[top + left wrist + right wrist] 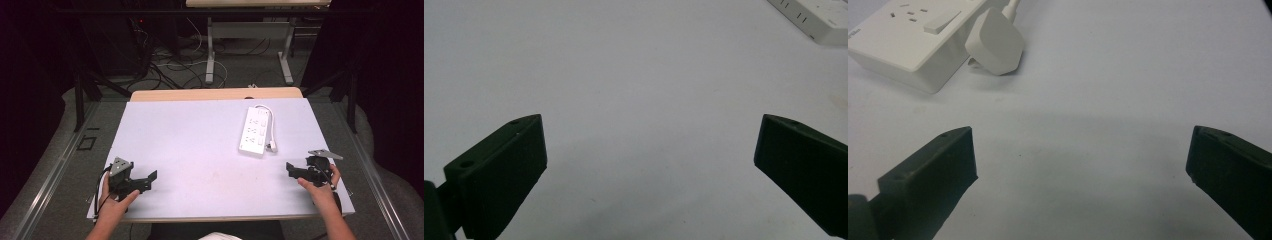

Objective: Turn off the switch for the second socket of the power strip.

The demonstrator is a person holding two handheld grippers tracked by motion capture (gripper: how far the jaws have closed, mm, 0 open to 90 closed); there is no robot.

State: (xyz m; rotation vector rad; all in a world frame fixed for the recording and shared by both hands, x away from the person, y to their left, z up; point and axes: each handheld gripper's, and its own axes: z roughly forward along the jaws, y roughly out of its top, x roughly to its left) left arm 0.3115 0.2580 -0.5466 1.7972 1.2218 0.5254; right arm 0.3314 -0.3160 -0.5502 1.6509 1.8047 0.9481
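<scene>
A white power strip (255, 131) lies flat on the right half of the table, its white cord looped beside it and its plug (272, 146) resting at its near right corner. My left gripper (145, 182) rests at the near left of the table, held by a hand, jaws wide apart over bare surface. My right gripper (295, 171) sits at the near right, a short way in front of the strip. In the right gripper view the strip (908, 35) and plug (995, 42) lie ahead and to the left of my open right gripper (1082, 132). Nothing lies between the jaws of my left gripper (651, 122).
The table top (200, 140) is a pale sheet over a wooden board. A corner of the power strip (819, 20) shows far off in the left gripper view. Beyond the table stand desk legs (211, 60) and loose cables on a dark floor.
</scene>
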